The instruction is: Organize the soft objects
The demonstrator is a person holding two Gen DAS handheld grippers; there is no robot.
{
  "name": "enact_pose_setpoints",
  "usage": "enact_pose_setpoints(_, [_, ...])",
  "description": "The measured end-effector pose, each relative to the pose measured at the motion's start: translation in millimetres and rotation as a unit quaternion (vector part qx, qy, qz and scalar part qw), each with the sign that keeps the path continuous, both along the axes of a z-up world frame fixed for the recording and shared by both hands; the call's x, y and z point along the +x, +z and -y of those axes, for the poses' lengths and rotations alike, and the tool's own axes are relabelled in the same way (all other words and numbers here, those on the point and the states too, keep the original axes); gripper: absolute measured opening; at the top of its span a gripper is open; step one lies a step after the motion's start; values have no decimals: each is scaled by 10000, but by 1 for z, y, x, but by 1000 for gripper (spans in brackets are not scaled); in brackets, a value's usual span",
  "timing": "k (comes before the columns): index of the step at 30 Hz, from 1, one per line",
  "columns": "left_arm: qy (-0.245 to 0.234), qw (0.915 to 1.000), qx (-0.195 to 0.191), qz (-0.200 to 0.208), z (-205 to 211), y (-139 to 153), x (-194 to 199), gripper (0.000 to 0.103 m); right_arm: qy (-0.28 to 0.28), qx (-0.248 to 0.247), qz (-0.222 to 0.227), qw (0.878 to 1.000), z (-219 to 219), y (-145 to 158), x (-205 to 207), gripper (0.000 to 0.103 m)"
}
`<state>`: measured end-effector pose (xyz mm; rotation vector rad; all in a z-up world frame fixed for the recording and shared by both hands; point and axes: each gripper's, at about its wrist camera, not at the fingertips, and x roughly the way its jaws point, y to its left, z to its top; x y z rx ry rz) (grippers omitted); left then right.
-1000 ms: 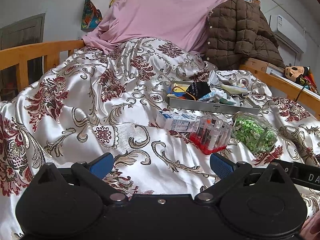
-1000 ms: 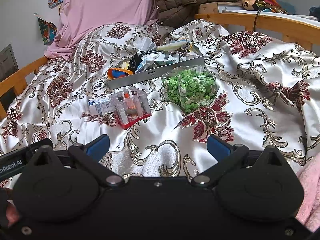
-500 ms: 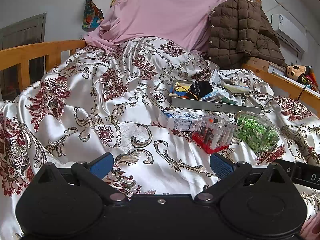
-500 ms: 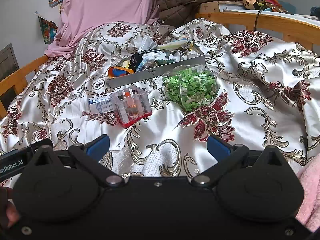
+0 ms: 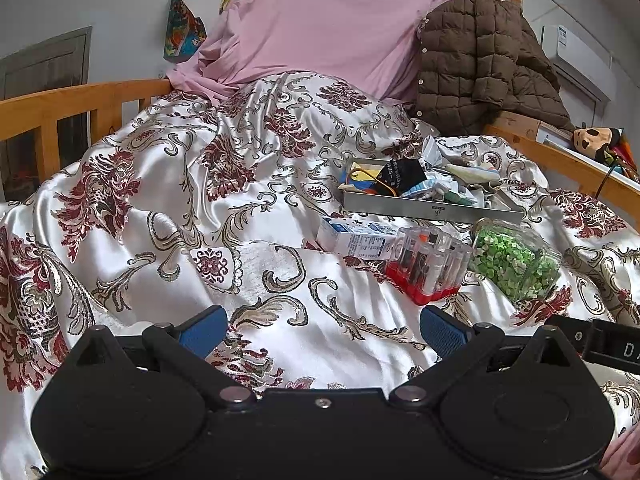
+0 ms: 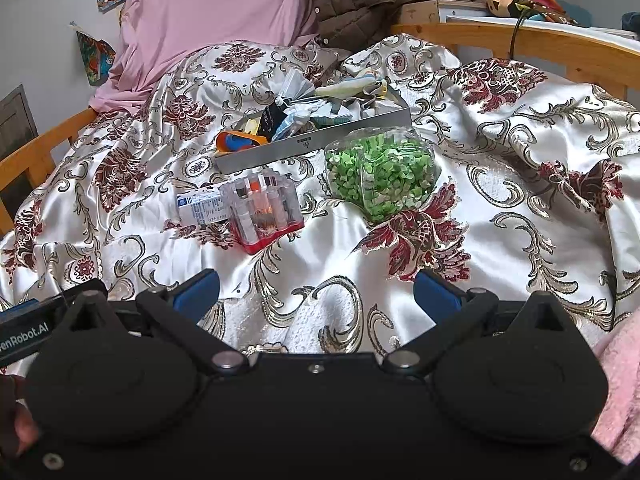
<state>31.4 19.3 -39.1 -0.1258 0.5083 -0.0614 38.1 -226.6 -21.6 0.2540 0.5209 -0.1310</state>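
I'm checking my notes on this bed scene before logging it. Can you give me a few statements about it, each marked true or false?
1. Both the left gripper and the right gripper are open and hold nothing. True.
2. The metal tray is empty. False: it holds a heap of small cloth items.
3. The clear jar of green pieces lies nearer the grippers than the tray. True.
4. The red-based clear case stands inside the tray. False: it sits on the bedspread, in front of the tray.
5. The small white and blue carton lies against the red-based case. True.
6. The brown quilted jacket is spread across the middle of the bed. False: it is piled at the far end, beside the pink cloth.
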Motion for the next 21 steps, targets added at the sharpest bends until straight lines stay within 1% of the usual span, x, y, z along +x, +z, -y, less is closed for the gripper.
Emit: enact_pose_setpoints(21, [0, 10000, 2, 2, 0, 0, 0, 102, 16, -9, -35, 10000, -1, -2, 0, 102])
